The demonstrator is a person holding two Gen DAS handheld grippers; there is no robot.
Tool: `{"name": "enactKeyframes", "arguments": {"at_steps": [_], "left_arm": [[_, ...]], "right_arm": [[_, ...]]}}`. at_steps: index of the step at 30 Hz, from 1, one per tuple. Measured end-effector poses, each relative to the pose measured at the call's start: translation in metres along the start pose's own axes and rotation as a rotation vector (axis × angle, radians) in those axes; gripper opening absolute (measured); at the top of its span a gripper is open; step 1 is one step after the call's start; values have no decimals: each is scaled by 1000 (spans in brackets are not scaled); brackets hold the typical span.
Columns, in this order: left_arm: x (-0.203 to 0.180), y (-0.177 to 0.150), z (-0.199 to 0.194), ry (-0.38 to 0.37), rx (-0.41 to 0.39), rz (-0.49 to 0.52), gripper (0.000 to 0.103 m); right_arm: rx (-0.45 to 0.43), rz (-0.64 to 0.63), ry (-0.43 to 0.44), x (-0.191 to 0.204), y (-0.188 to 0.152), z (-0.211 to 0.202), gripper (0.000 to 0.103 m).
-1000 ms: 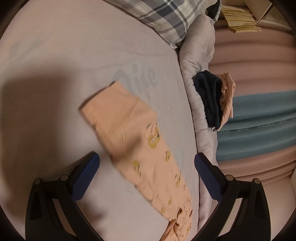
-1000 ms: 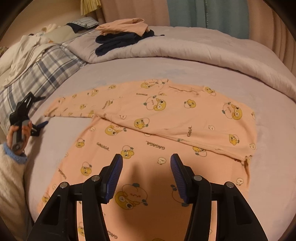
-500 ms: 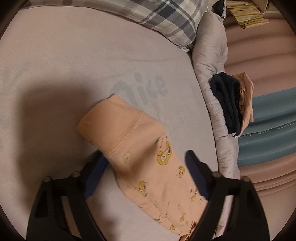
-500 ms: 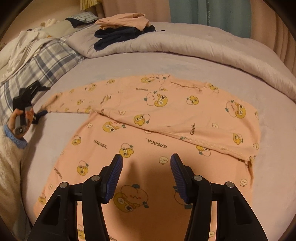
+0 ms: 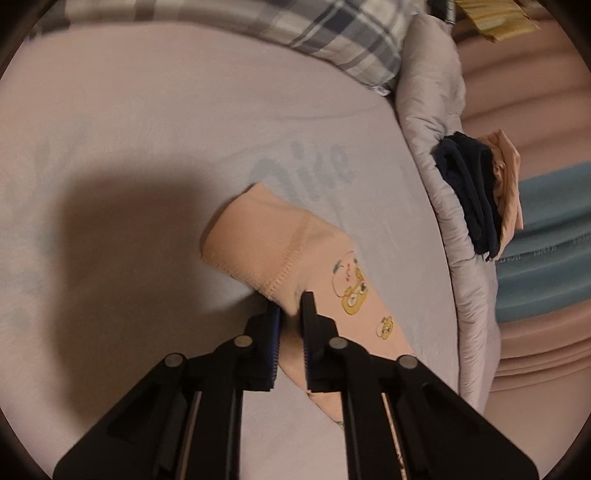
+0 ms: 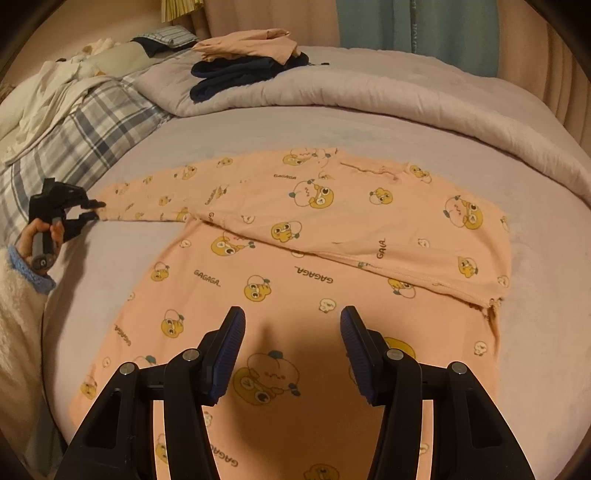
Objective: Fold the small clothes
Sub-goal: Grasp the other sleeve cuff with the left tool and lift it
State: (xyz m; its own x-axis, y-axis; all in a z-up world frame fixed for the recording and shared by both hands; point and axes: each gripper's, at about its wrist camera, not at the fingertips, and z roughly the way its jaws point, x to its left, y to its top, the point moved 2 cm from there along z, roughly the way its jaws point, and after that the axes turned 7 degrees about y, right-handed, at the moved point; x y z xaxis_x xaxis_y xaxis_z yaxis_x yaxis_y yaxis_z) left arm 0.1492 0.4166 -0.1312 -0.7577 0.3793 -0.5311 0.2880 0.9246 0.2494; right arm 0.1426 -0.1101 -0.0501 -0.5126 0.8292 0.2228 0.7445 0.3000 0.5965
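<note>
A peach long-sleeved top [image 6: 332, 229] printed with yellow cartoon figures lies spread on the lilac bed sheet [image 6: 546, 258], one side folded across its body. Its left sleeve [image 5: 266, 240] stretches out flat toward the pillow. My left gripper [image 5: 291, 302] has its jaws closing tight and pinches the sleeve just behind the cuff seam. The right wrist view shows the same left gripper [image 6: 94, 210] at the sleeve's end, with a hand [image 6: 40, 236] holding it. My right gripper [image 6: 291, 317] hovers open over the top's lower part, with nothing between its fingers.
A plaid pillow [image 6: 92, 129] lies left of the sleeve. A rolled grey duvet [image 6: 369, 92] runs along the far side. On it sits a pile of folded dark and peach clothes [image 6: 240, 70]. Behind the bed hang pink and blue curtains [image 6: 424, 26].
My left gripper came down over the sleeve and went from wide open to pinched on the fabric behind the cuff. The right gripper stayed as it was.
</note>
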Motion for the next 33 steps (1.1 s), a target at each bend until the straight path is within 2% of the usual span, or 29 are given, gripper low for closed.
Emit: {"name": "enactKeyframes", "arguments": {"at_steps": [5,10,19,28,31,32,33], "left_arm": [[-41,-16,-28,-15,-80,146,6],[-87,-39,-48,-67,-110,274,6],[-155,-100,-58,-169,-65,445,4],[-225,-184,-60,-249,12,642,4],[-234,-200,-51,-270,69,628,6],[-230,-199,-46,-278,86,590,10],[-223,-195,-41,-284,94,552,19]], "right_arm": [[-5,40,13,-8,-4,-2,54],[-15,95,28,-18,-11,-7,54],[-57,160,22,-44,-25,-30,54],[-100,243,23,-74,-44,-46,54],[-105,282,27,-84,-48,-49,54],[-107,285,31,-86,-49,-50,54],[-110,285,33,-86,-49,-51,54]]}}
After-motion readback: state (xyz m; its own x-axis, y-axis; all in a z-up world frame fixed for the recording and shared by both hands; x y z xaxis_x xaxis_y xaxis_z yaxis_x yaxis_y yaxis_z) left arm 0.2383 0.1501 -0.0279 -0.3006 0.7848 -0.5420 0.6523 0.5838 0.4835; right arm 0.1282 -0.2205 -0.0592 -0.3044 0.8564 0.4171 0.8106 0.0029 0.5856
